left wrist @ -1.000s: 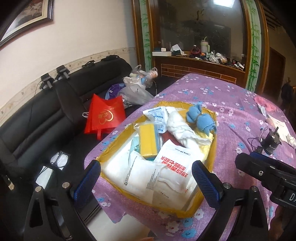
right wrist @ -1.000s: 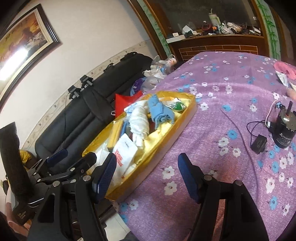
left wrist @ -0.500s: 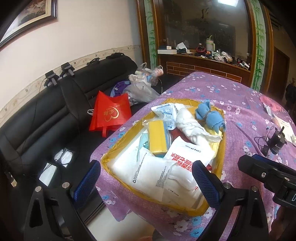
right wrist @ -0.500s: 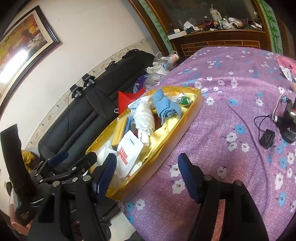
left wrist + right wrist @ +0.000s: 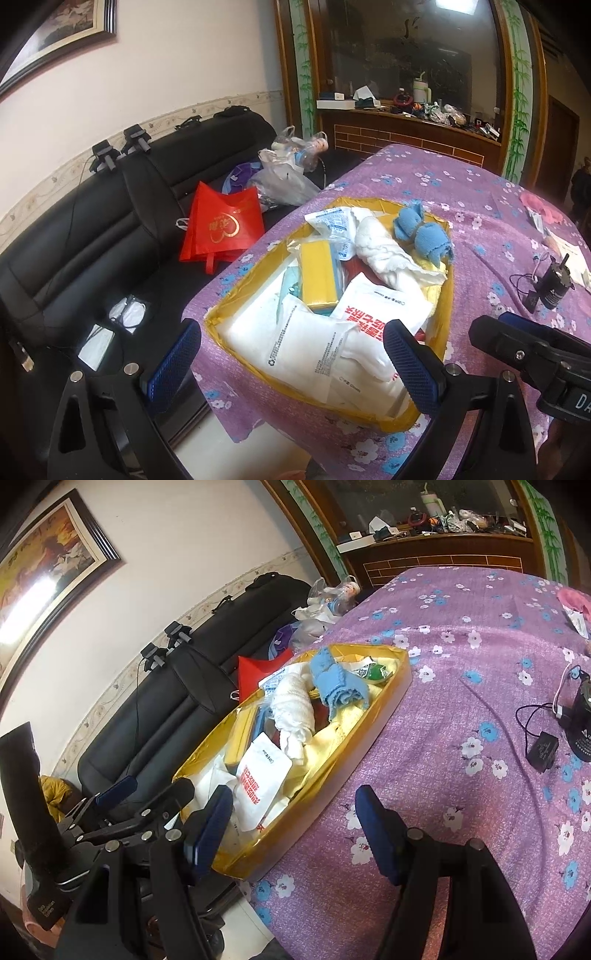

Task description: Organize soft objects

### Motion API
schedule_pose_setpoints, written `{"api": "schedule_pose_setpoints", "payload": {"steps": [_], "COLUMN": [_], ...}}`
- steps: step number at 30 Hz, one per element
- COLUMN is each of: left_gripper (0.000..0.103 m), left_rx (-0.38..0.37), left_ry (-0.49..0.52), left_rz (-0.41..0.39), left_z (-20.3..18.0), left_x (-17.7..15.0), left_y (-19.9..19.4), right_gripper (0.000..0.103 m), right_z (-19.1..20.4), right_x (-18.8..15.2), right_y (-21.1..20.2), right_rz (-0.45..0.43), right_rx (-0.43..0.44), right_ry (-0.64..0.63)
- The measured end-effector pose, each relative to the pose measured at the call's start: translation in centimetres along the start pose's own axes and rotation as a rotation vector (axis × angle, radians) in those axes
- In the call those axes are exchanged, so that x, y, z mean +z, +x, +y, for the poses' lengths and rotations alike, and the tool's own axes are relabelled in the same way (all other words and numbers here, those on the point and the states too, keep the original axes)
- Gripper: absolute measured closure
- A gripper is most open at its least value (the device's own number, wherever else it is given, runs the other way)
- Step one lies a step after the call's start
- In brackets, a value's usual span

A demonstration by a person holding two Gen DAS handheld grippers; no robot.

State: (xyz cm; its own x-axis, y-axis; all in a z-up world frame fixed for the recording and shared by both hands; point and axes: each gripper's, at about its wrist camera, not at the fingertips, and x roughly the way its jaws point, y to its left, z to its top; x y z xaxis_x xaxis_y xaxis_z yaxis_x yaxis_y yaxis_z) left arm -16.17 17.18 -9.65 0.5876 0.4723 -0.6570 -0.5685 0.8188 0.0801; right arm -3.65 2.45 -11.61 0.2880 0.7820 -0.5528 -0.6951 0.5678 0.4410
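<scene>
Both grippers hovered, jaws wide and empty, at table's near edge: left gripper over yellow box heaped with towels and packets, right gripper beside it, probably choosing first pick.

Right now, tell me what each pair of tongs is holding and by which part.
Nothing is held. The left tongs are open above the near end of the yellow box; the right tongs are open over the tablecloth beside it.
</scene>
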Motion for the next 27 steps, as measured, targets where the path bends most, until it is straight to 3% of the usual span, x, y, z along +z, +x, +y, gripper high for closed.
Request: {"api": "schedule_pose_setpoints", "payload": {"steps": [8,10,18,27], "left_gripper": [0.003,0.003,0.003,0.003], "left_rx": [-0.010,-0.018,-0.037,-0.021], "left_ry": [-0.002,-0.005,-0.024,-0.010], "left_rz": [0.014,0.021,0.049,0.039], "left_z": [-0.13,-0.08,0.36,0.14], "left_x": [-0.09,-0.12,-0.02,-0.12], "left_y": [0.22,0.28,0.84,0.97], "right_gripper": [0.034,0.030,0.020,0.019], "right_z": [0.04,-0.03,-0.12,0.68], "right_x": [0.00,0.06,0.33,0.21], "right_y": [-0.25,-0.41,-0.69,-0.15], "right_rz": [-0.024,-0.044,-0.060,-0.035], "right_rx": [-0.042,-0.064,-0.056,-0.059], "right_ry": [-0.004,0.003,-0.006,-0.053]}}
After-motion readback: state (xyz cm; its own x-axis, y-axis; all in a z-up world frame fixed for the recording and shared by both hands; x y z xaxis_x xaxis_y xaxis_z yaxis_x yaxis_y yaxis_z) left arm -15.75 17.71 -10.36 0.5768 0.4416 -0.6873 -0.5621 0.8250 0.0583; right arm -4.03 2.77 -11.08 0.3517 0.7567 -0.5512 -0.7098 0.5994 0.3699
